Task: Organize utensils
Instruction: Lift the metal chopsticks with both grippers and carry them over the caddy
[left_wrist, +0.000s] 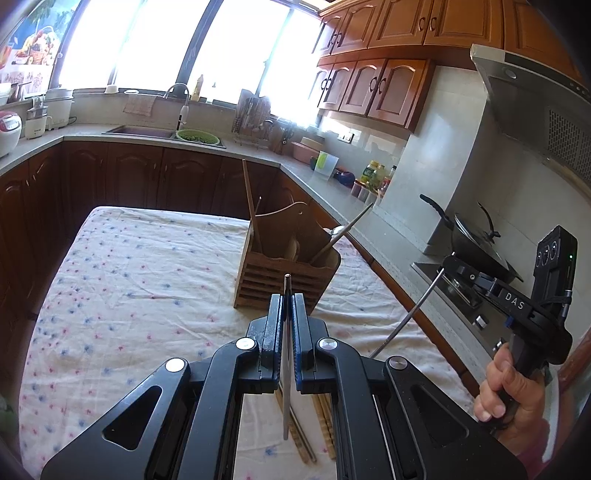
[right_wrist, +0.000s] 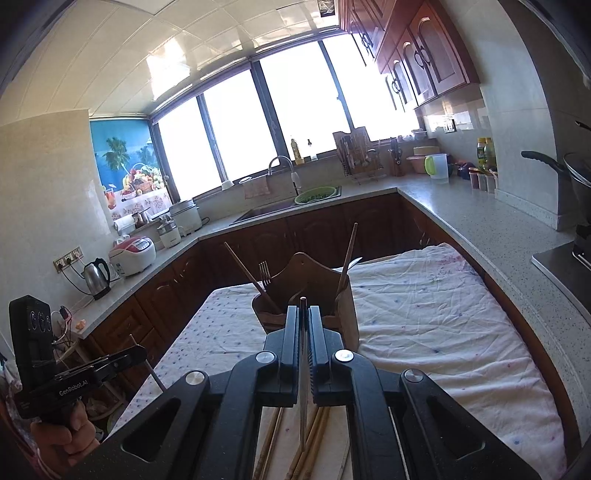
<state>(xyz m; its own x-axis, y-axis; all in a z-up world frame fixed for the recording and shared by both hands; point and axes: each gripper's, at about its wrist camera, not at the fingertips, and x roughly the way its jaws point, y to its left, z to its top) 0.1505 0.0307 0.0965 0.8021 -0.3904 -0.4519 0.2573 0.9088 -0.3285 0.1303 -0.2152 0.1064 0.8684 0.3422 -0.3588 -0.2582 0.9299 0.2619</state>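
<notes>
A wooden utensil holder (left_wrist: 286, 264) stands on the flowered cloth, with chopsticks, a fork (right_wrist: 264, 272) and a spoon in it; it also shows in the right wrist view (right_wrist: 310, 295). My left gripper (left_wrist: 287, 295) is shut on a metal chopstick (left_wrist: 286, 354), held upright just before the holder. My right gripper (right_wrist: 303, 314) is shut on another metal chopstick (right_wrist: 303, 369), also close before the holder. The right gripper shows at the right of the left wrist view (left_wrist: 480, 280). Several wooden chopsticks (right_wrist: 310, 443) lie on the cloth below the grippers.
The cloth-covered table (left_wrist: 129, 280) sits between kitchen counters. A wok (left_wrist: 476, 240) is on the stove at the right. A sink with a green colander (left_wrist: 197, 137), a kettle (right_wrist: 96, 277) and rice cookers (right_wrist: 133, 254) line the counters.
</notes>
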